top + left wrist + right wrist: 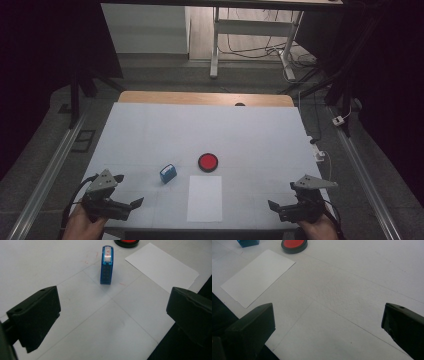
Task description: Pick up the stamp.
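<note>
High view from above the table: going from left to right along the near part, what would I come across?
Left gripper → blue stamp → white sheet of paper → right gripper. The red ink pad sits above the paper's span, so I leave it out.

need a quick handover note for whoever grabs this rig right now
Left tongs: open, holding nothing, near the table's front left corner.
Right tongs: open, holding nothing, front right.
Blue stamp stands mid-table, red ink pad just to its right, white paper sheet in front of the pad.
Done: nothing visible; the sheet looks blank.
Left: probably pick up the stamp, ink it, press it on the sheet.
</note>
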Tool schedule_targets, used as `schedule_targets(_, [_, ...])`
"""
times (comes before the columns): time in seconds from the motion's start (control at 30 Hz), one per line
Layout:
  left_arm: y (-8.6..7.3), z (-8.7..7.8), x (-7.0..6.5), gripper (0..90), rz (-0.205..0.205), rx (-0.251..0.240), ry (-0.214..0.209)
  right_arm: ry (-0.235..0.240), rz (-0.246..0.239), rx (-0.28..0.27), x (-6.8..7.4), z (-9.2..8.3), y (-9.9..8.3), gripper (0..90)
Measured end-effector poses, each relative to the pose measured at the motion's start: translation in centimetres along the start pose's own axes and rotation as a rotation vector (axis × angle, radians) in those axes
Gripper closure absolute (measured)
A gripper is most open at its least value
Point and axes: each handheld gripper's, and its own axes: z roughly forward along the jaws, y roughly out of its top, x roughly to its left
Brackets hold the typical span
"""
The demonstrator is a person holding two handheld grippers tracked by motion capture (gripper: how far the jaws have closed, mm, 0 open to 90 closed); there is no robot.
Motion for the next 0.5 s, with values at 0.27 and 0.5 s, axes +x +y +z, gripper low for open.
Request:
schedule_targets(0.27, [1.3,1.6,0.0,0.0,0.01,0.024,-0.012,0.001,0.004,0.0,0.0,0.0,0.0,0.0])
schedule_targets(0.5, [2.3,3.0,0.2,0.1,0.013,0.043,-0.01,0.001,0.0,0.004,0.0,0.0,0.0,0.0])
